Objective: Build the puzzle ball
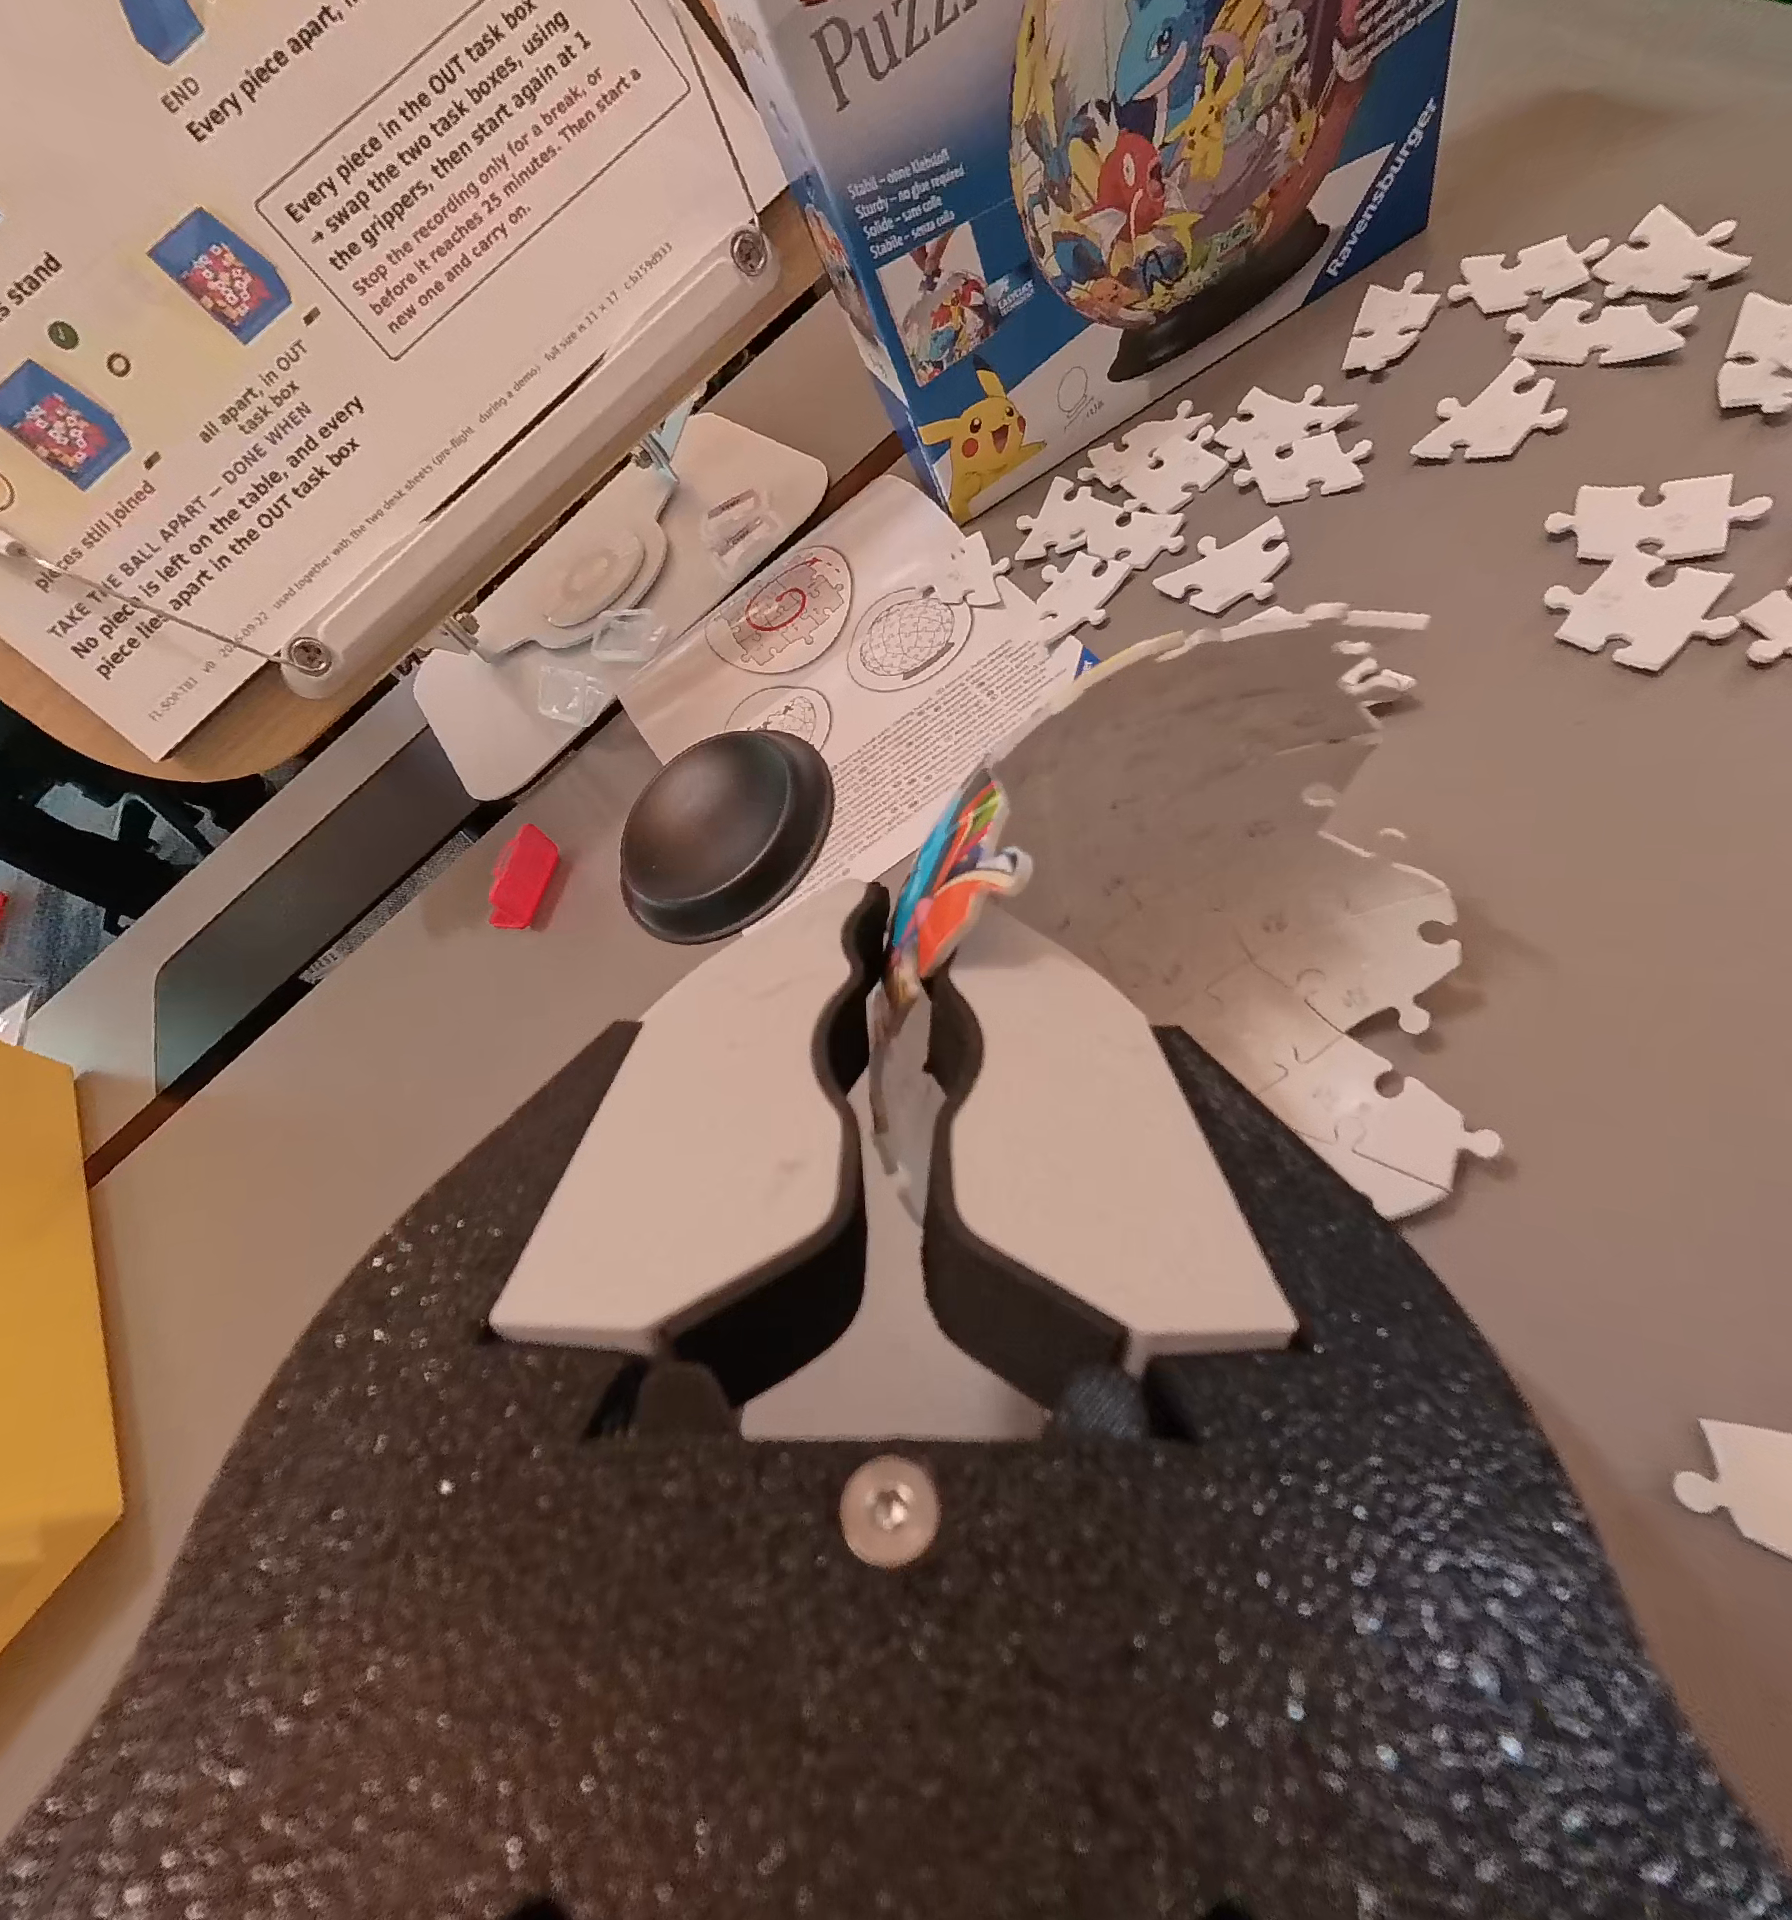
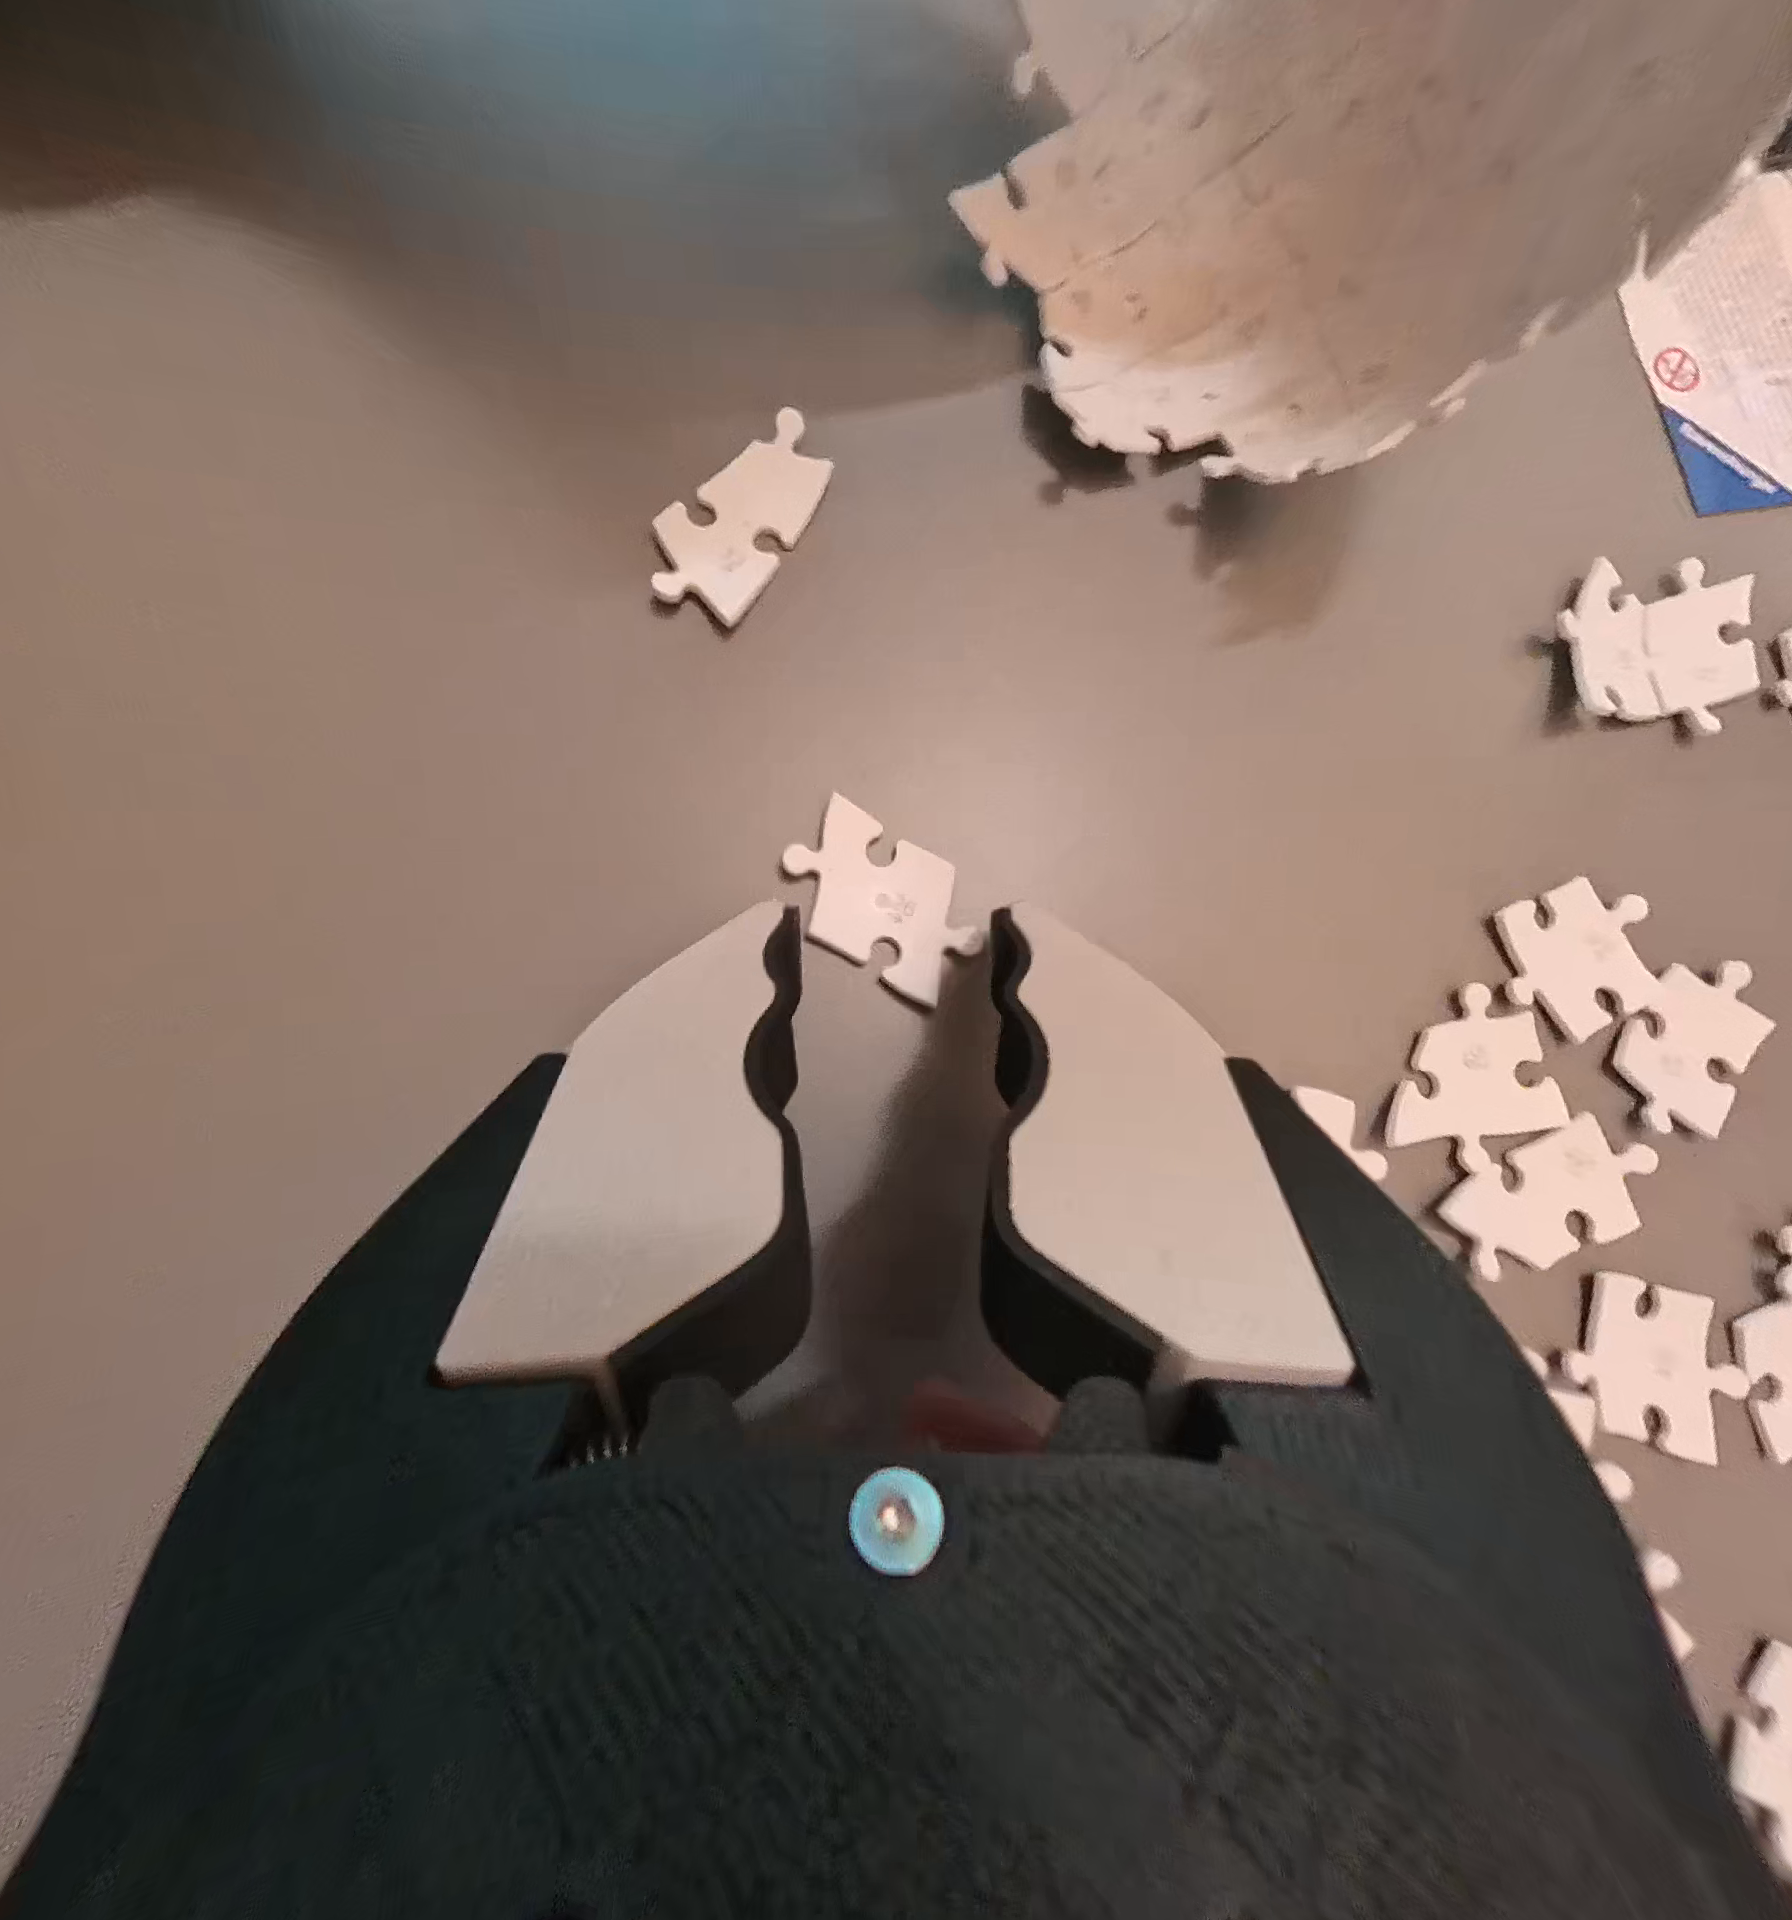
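Observation:
My left gripper (image 1: 907, 961) is shut on the rim of the partly built puzzle ball (image 1: 1224, 862), a curved shell of joined pieces with its white inner side towards me and a colourful edge at the fingers. The shell also shows in the right wrist view (image 2: 1287, 229), held above the table. My right gripper (image 2: 894, 920) is open just above the grey table, its fingertips on either side of a single white puzzle piece (image 2: 887, 899) lying face down. Another loose piece (image 2: 741, 520) lies farther off. The black ball stand (image 1: 726, 836) sits upside-up beyond the left gripper.
Several loose white pieces lie scattered at the right (image 1: 1619, 561) (image 2: 1598, 1101). The blue puzzle box (image 1: 1110, 239) stands at the back, a folded instruction leaflet (image 1: 871, 665) before it, a sheet holder (image 1: 372, 343) at left. A yellow box (image 1: 9, 1299) sits at the left edge. Spacing between my two grippers at the tips: around 20 centimeters.

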`<state>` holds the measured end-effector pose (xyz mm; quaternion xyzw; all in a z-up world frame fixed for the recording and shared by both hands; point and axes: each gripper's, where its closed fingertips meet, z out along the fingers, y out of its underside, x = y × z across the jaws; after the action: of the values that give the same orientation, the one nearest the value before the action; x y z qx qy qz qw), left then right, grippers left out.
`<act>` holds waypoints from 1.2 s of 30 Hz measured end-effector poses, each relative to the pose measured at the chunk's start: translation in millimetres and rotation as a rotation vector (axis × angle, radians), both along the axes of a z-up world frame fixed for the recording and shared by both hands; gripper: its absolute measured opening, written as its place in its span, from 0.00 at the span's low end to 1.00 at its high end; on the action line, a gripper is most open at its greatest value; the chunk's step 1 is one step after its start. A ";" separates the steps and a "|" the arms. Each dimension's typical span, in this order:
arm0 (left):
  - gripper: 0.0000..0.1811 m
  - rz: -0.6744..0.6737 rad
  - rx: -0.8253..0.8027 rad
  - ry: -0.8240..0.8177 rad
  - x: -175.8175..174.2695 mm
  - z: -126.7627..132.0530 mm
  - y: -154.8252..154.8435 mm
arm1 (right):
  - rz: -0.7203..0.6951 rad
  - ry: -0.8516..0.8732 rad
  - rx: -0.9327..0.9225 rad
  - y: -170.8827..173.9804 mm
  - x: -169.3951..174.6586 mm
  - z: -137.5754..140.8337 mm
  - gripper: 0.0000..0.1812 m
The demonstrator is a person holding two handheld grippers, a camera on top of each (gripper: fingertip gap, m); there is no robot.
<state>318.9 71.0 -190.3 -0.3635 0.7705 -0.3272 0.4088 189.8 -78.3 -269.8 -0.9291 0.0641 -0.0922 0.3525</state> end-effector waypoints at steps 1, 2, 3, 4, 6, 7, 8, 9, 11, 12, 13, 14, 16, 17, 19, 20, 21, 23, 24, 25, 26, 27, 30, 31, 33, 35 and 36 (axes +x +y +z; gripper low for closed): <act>0.03 0.001 0.000 0.000 0.4 0.0 0.6 | 0.007 0.005 -0.003 0.7 -1.5 -0.4 0.18; 0.03 0.002 0.000 0.000 0.6 0.0 1.2 | 0.001 0.008 -0.019 -0.2 -1.8 -1.9 0.18; 0.03 0.003 -0.001 0.000 0.8 0.1 1.7 | -0.014 0.010 -0.023 -0.1 -2.0 -1.6 0.17; 0.03 0.004 -0.001 -0.001 1.1 0.2 1.9 | -0.032 0.014 -0.034 -0.5 -2.7 -1.9 0.16; 0.03 0.004 -0.002 0.000 1.2 0.2 1.9 | -0.081 0.013 -0.056 -1.4 -3.8 -1.9 0.15; 0.03 0.004 -0.002 0.000 1.1 0.2 1.9 | -0.101 0.011 -0.067 -1.7 -4.7 -1.9 0.15; 0.03 0.003 -0.002 -0.001 1.1 0.4 1.8 | -0.107 0.008 -0.073 -1.8 -6.4 -1.8 0.15; 0.03 0.003 -0.002 -0.002 1.0 0.3 1.6 | -0.112 0.003 -0.080 -2.2 -7.7 -1.7 0.15; 0.03 0.003 -0.004 -0.001 0.4 0.3 1.2 | -0.120 -0.008 -0.084 -3.2 -7.4 -1.3 0.16; 0.03 0.001 -0.004 0.000 0.0 0.3 0.7 | -0.126 -0.012 -0.079 -3.7 -5.9 -1.2 0.16; 0.03 0.000 -0.003 -0.001 -0.3 0.4 0.4 | -0.135 -0.013 -0.075 -4.5 -4.0 -1.1 0.16; 0.03 0.000 -0.004 -0.002 -0.6 0.8 0.1 | -0.143 -0.014 -0.073 -5.3 -2.3 -0.8 0.17; 0.03 -0.001 -0.007 -0.001 -1.4 1.3 -0.2 | -0.143 -0.027 -0.066 -5.3 -0.8 1.9 0.19; 0.03 -0.001 -0.007 -0.002 -1.7 1.5 -0.1 | -0.138 -0.040 -0.054 -4.5 -0.1 4.5 0.19; 0.03 0.000 -0.006 -0.003 -1.9 1.8 0.1 | -0.122 -0.045 -0.027 -2.7 0.4 8.3 0.19; 0.03 -0.001 -0.007 -0.003 -2.0 1.9 -0.2 | -0.108 -0.040 -0.016 -1.7 0.1 8.7 0.19; 0.03 -0.001 -0.007 -0.003 -2.1 1.9 -0.4 | -0.093 -0.038 -0.011 -1.4 -0.1 8.6 0.19; 0.03 -0.006 -0.005 -0.004 -2.3 1.9 -1.6 | -0.046 -0.042 -0.008 -0.9 -1.0 7.8 0.19; 0.03 -0.010 -0.002 -0.006 -2.4 1.9 -2.3 | -0.020 -0.047 -0.010 -0.8 -1.2 7.6 0.19; 0.03 -0.013 0.000 -0.009 -2.4 2.2 -2.9 | 0.006 -0.052 -0.008 -0.4 -1.4 8.0 0.19; 0.03 -0.018 0.002 -0.014 -2.3 2.7 -3.6 | 0.025 -0.062 -0.003 0.1 0.3 8.8 0.19; 0.03 -0.022 0.005 -0.016 -2.2 3.0 -4.3 | 0.046 -0.070 0.002 0.5 2.0 9.8 0.19; 0.03 -0.030 0.004 -0.019 -1.8 3.7 -5.7 | 0.122 -0.077 0.016 0.5 4.5 12.3 0.19; 0.03 -0.033 0.003 -0.019 -1.8 3.6 -6.1 | 0.154 -0.070 0.021 1.0 3.4 12.5 0.18; 0.03 -0.043 0.005 -0.015 -2.0 2.7 -7.6 | 0.203 -0.043 0.013 0.5 0.8 10.3 0.18; 0.03 -0.048 0.006 -0.014 -2.2 2.2 -8.5 | 0.228 -0.027 -0.003 -0.3 0.1 7.5 0.18; 0.03 -0.050 0.010 -0.014 -2.1 2.1 -8.8 | 0.236 -0.025 -0.003 0.1 0.1 6.9 0.18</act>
<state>316.7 62.2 -188.2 -0.3397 0.7781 -0.3362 0.4076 189.9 -78.1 -262.9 -0.9294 -0.0502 -0.0615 0.3603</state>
